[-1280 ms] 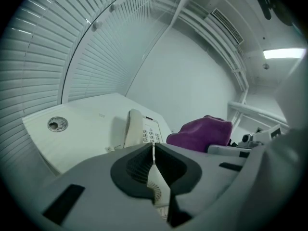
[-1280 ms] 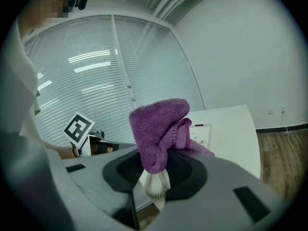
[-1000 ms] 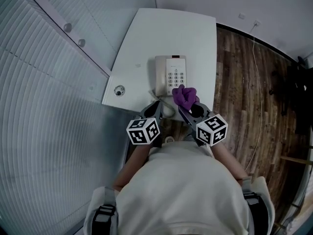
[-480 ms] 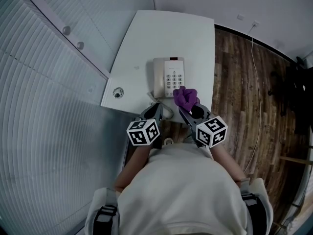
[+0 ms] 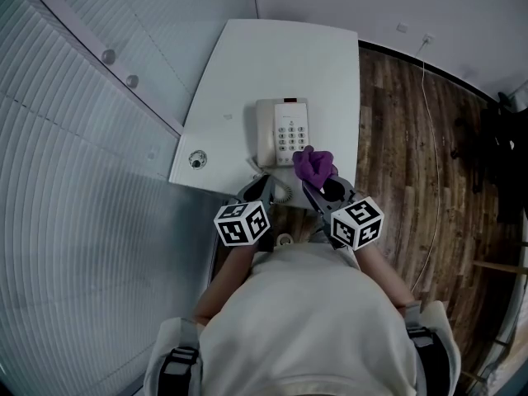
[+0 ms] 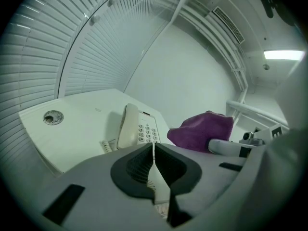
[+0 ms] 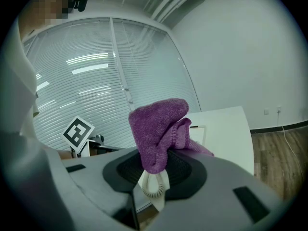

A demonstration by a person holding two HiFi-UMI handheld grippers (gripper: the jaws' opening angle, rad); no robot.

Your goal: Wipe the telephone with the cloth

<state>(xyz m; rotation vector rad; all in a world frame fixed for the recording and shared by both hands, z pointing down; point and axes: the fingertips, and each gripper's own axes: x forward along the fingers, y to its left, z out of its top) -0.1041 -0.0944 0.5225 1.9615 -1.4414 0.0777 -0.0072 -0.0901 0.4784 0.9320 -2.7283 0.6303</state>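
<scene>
A white telephone with a keypad and its handset on the left side sits near the front edge of the white table. My right gripper is shut on a bunched purple cloth, which rests at the phone's near right corner. In the right gripper view the cloth sticks up from the jaws and hides most of the phone. My left gripper hovers just short of the phone's near left corner, by the coiled cord. Its jaws are shut and empty, with the telephone ahead.
A round grommet is set in the table's left front corner. Window blinds run along the left. Wood floor with a thin cable lies to the right of the table.
The cloth has slipped slightly off the keypad toward the phone's near right corner. The left gripper has stayed in place, shut.
</scene>
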